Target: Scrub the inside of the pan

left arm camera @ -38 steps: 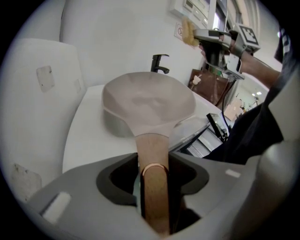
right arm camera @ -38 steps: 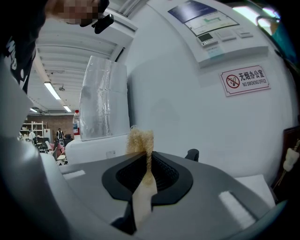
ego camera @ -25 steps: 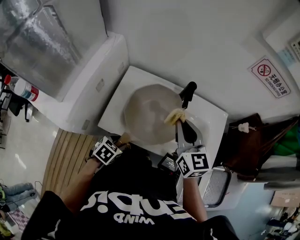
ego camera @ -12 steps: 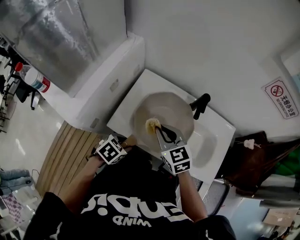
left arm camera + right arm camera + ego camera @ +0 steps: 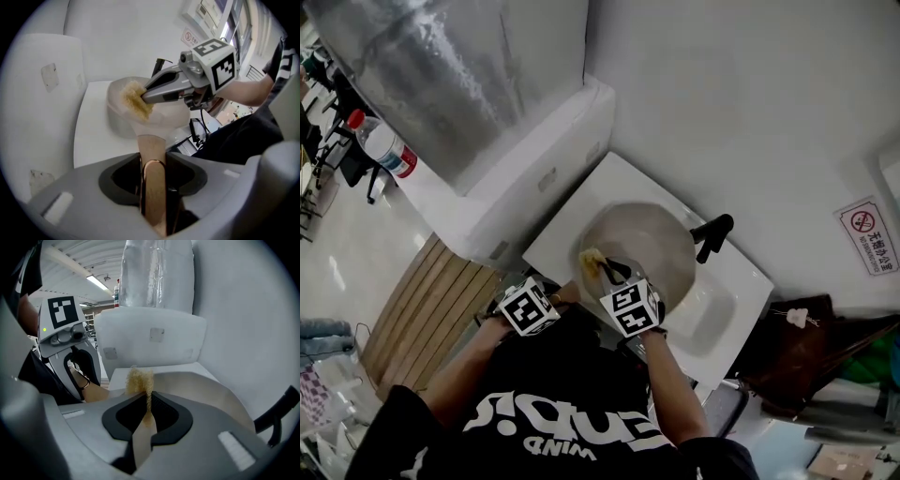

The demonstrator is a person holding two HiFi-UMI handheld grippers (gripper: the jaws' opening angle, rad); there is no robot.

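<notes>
A beige pan (image 5: pixel 652 246) sits in the white sink (image 5: pixel 720 305). Its wooden handle (image 5: pixel 152 154) runs back between the jaws of my left gripper (image 5: pixel 152 165), which is shut on it; in the head view the left gripper (image 5: pixel 555 291) is at the pan's near edge. My right gripper (image 5: pixel 604 268) reaches into the pan from the near side and is shut on a yellow scrubber (image 5: pixel 590 257). In the right gripper view the scrubber (image 5: pixel 139 379) sticks out past the right gripper (image 5: pixel 148 409) against the pan's inner wall (image 5: pixel 206 392). In the left gripper view the scrubber (image 5: pixel 135 101) presses on the pan's left inner side.
A black faucet (image 5: pixel 713 231) stands at the pan's far right. A white ledge (image 5: pixel 539 173) with a frosted panel above it borders the sink on the left. Wooden slats (image 5: pixel 431 314) lie lower left, with a bottle (image 5: pixel 384 145) beyond them. A no-smoking sign (image 5: pixel 866 234) hangs on the right wall.
My right gripper has carried the scrubber across the pan, from the right side near the faucet to the left inner side. The left gripper keeps its hold on the handle.
</notes>
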